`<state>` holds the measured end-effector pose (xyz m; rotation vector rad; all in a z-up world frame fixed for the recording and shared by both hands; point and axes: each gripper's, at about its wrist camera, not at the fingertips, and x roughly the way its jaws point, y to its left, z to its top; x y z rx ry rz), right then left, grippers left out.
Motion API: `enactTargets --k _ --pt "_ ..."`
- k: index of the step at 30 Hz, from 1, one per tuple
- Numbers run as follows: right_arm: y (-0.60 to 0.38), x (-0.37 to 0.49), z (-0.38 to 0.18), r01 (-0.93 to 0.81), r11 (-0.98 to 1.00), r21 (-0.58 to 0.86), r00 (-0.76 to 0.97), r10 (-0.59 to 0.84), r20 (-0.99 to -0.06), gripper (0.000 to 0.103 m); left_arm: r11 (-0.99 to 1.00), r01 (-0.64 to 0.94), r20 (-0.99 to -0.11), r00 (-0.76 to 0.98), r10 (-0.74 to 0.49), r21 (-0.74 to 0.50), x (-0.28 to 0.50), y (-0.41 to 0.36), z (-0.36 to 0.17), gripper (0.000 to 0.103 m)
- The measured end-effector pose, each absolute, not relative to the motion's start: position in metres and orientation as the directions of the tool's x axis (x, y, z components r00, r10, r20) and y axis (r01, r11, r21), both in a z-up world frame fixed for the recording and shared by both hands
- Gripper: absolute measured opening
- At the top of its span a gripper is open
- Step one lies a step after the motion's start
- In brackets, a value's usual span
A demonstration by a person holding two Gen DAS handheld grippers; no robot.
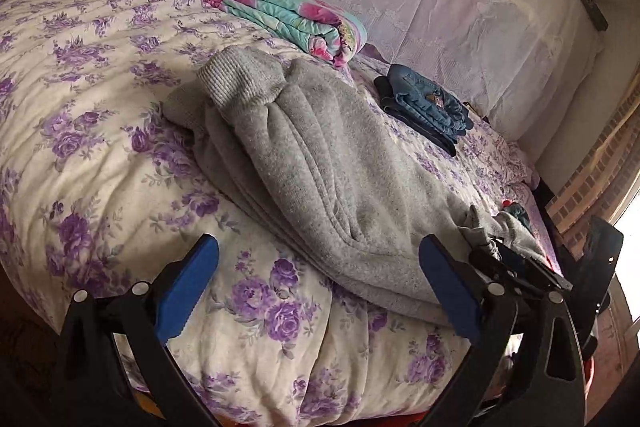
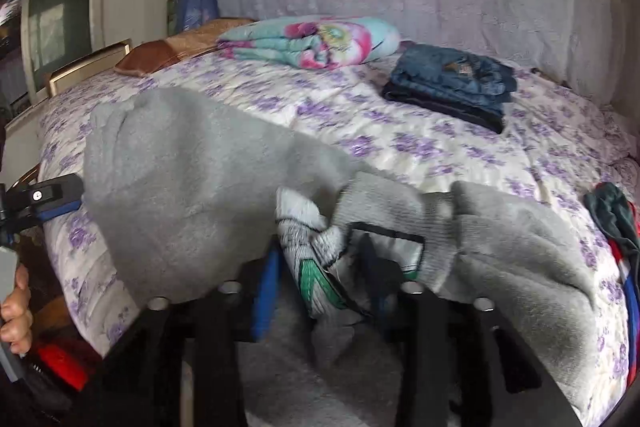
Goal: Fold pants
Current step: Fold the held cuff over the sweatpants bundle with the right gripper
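Left wrist view sits low at the near edge of the bed (image 1: 100,99), peering between its own fingers across the quilt toward the draped far side. Right wrist view is tight in, grey pants (image 2: 192,187) filling its lower half, facing the same far edge. Both catch the rolled floral blanket (image 1: 288,15) and folded jeans (image 2: 452,83).

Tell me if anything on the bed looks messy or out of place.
The grey pants lie bunched and skewed, cuffs crumpled, unlike the neat jeans and blanket. The right tool grips their waistband. Loose clothes spill at the bed's edge.
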<state>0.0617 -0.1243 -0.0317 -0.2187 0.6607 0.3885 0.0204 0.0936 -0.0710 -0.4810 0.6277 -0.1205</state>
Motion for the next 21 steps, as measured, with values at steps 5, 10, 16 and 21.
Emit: enactTargets --k 5,10,16,21 --pt "-0.143 0.031 0.003 -0.386 0.922 -0.033 0.796 0.314 -0.518 0.064 0.93 -0.044 -0.572 0.799 -0.185 -0.364 0.021 0.08 -0.074 0.098" --pt "-0.195 0.022 0.047 -0.122 0.988 -0.097 0.93 0.08 -0.359 0.072 0.957 -0.057 -0.587 0.8 -0.128 -0.286 0.02 0.069 -0.076 0.098" --pt "-0.207 0.079 -0.037 -0.116 0.982 -0.152 0.759 -0.011 -0.651 0.075 0.963 -0.063 -0.591 0.799 -0.108 -0.262 0.02 0.065 -0.075 0.098" --pt "-0.211 0.069 -0.027 -0.119 0.983 -0.137 0.788 0.01 -0.615 0.075 0.967 -0.065 -0.595 0.798 -0.099 -0.248 0.021 0.064 -0.076 0.098"
